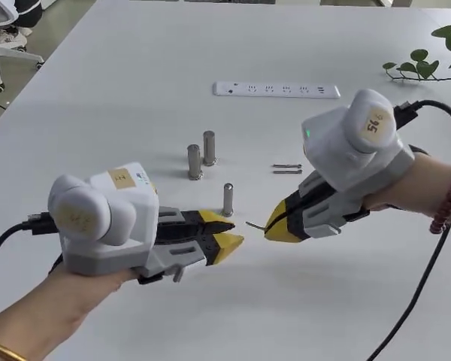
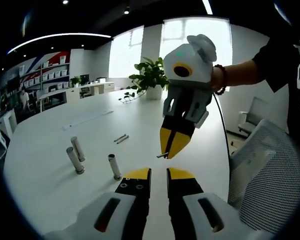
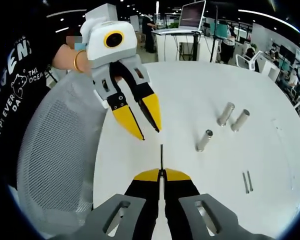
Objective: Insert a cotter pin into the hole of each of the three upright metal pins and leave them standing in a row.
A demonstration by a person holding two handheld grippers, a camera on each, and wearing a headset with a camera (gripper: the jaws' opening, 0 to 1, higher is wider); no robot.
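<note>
Three upright metal pins stand on the white table: one nearest the grippers (image 1: 228, 199) (image 2: 114, 166) (image 3: 204, 140), two farther back (image 1: 195, 162) (image 1: 209, 147). My right gripper (image 1: 269, 228) (image 3: 161, 173) is shut on a thin cotter pin (image 1: 255, 224) (image 3: 161, 156) that sticks out from its tips. My left gripper (image 1: 229, 235) (image 2: 158, 173) is open and holds nothing, its yellow tips just left of the cotter pin's free end. Two more cotter pins (image 1: 287, 168) (image 3: 247, 181) lie flat on the table behind the right gripper.
A white power strip (image 1: 276, 90) lies at the back of the table. A leafy plant (image 1: 428, 60) reaches in at the far right edge. A mesh office chair (image 2: 270, 175) stands close beside the table.
</note>
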